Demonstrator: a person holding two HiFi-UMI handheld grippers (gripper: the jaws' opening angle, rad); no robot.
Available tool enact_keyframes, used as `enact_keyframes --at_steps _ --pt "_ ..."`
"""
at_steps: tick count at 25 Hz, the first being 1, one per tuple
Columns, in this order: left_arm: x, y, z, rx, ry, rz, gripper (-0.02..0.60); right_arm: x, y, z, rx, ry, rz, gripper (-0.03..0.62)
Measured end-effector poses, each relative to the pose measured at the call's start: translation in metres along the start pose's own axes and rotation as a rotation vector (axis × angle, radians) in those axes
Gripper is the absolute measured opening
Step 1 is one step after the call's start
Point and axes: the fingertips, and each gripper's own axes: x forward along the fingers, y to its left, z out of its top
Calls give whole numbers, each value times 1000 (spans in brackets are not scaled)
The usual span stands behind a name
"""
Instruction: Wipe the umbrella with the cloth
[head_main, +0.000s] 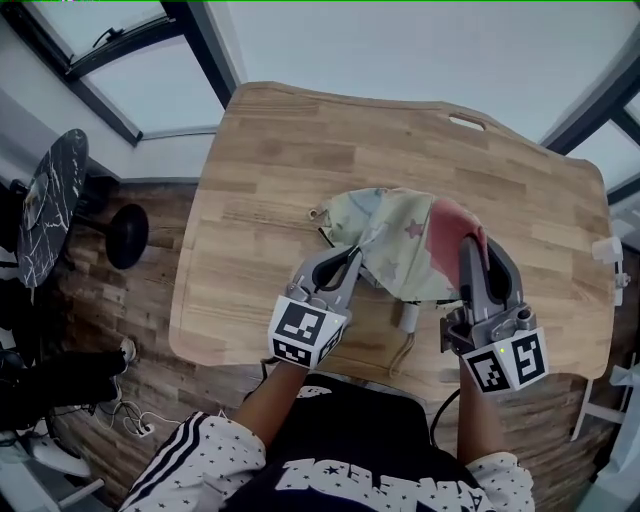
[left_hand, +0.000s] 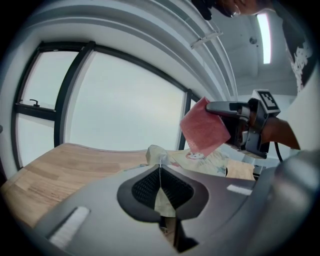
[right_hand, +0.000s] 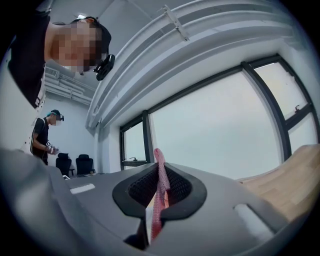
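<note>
A folded pale umbrella (head_main: 395, 245) with star prints lies near the front of the wooden table (head_main: 270, 170). My left gripper (head_main: 348, 258) is shut on a fold of its fabric at its left side; the left gripper view shows that pale fabric (left_hand: 161, 195) pinched between the jaws (left_hand: 160, 169). My right gripper (head_main: 470, 243) is shut on a pink cloth (head_main: 452, 228), which drapes over the umbrella's right part. In the right gripper view the cloth (right_hand: 160, 192) stands edge-on between the shut jaws (right_hand: 159, 167). From the left gripper view the cloth (left_hand: 204, 131) hangs above the umbrella (left_hand: 205, 161).
The umbrella's grey handle (head_main: 406, 318) and its strap (head_main: 403, 350) point toward the table's front edge. A slot (head_main: 467, 122) is cut near the table's far edge. A dark round side table (head_main: 50, 200) and a black stool (head_main: 127, 235) stand left. Another person (right_hand: 44, 142) stands far off.
</note>
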Motion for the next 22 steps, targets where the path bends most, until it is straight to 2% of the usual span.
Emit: enact_keyframes --at_steps 10,15,19,22 --pt "-1 5 4 11 -1 -2 0 39 -18 -18 -81 64 1 25" --pt "0 6 5 18 -8 17 0 64 -25 -24 -213 96 18 25" --pt "0 4 8 14 -14 30 0 81 -24 -49 -312 160 57 25" --pt "0 4 10 8 -14 47 0 86 -18 -77 -292 216 112 25"
